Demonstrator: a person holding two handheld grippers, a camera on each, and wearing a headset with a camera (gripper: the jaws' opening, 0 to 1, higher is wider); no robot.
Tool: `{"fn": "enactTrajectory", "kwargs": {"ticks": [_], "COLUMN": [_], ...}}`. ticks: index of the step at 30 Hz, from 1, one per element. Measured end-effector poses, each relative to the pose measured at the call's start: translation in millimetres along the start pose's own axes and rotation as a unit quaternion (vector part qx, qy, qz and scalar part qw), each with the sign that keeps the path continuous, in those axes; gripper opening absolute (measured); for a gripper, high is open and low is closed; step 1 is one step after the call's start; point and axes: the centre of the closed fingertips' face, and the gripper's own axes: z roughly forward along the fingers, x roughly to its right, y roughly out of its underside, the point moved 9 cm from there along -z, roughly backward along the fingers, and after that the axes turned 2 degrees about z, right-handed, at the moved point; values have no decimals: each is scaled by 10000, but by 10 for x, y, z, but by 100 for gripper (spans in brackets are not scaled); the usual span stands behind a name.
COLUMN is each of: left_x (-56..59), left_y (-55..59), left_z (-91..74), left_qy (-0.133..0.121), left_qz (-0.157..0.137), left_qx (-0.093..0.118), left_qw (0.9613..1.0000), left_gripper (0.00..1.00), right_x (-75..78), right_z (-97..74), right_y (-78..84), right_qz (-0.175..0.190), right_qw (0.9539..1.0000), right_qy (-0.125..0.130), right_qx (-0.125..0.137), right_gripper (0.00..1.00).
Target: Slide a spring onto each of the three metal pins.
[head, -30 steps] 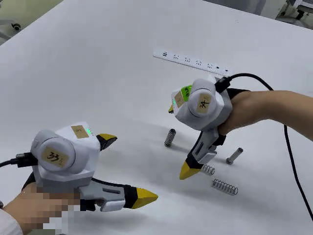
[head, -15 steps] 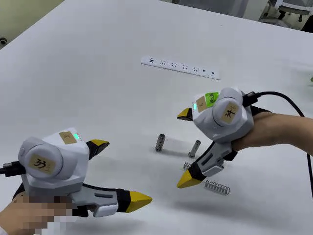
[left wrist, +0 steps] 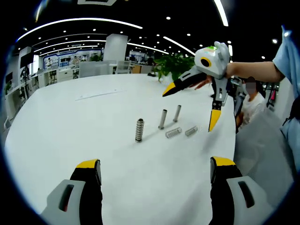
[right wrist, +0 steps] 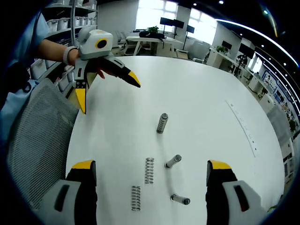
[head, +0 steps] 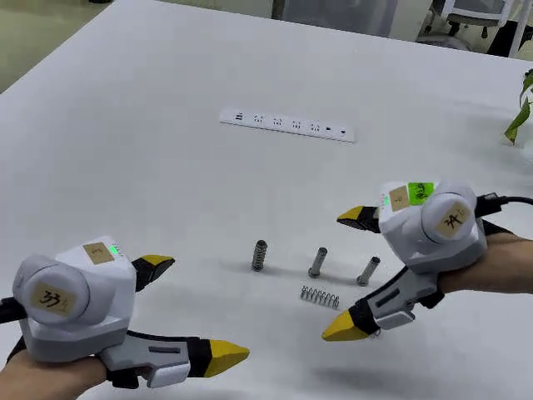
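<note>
Head view: left gripper (head: 200, 308) at 7 o'clock, right gripper (head: 343, 275) at 4, both gaping empty. Left gripper view: sprung pin (left wrist: 139, 130) is standing centre. Right gripper view: loose spring (right wrist: 149, 169) is lying toward 6, just beside bare pin (right wrist: 173, 161); careless grabbing is risking toppling it.

1. A white table (head: 125, 125) carries a long white power strip (head: 287, 126), which lies flat on it
2. A green leafy plant (head: 520, 117) shows at the picture's edge, well to the right of the power strip in the head view
3. A grey mesh chair back (right wrist: 33, 140) stands beside the table, on the side far from the power strip
4. Curved ceiling lights (left wrist: 79, 21) run high above the power strip
</note>
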Motion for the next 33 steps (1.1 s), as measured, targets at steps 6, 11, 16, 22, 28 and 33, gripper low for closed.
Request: {"fn": "enactTrajectory", "kwargs": {"ticks": [6, 11, 16, 22, 28, 33], "left_x": [6, 4, 14, -5, 26, 21], "left_y": [2, -11, -29, -33, -39, -27], "left_z": [-4, 11, 37, 48, 71, 83], "left_qy": [19, 55, 110, 104, 144, 188], "left_qz": [28, 77, 147, 145, 186, 221], "left_qx": [-69, -129, -191, -218, -280, -347], "left_qw": [10000, 9999, 9996, 9996, 9993, 9990], "left_gripper": [98, 98, 99, 99, 99, 99], "right_x": [-72, -129, -201, -260, -382, -429], "right_z": [-168, -230, -314, -417, -506, -589], "right_y": [259, 419, 554, 664, 791, 914], "right_qz": [338, 583, 910, 1195, 1530, 1798], "right_qw": [9992, 9975, 9941, 9891, 9821, 9751], "right_qy": [229, 391, 567, 783, 980, 1180], "right_qx": [18, 50, 170, 348, 505, 535], "right_gripper": [99, 99, 99, 99, 99, 99]}}
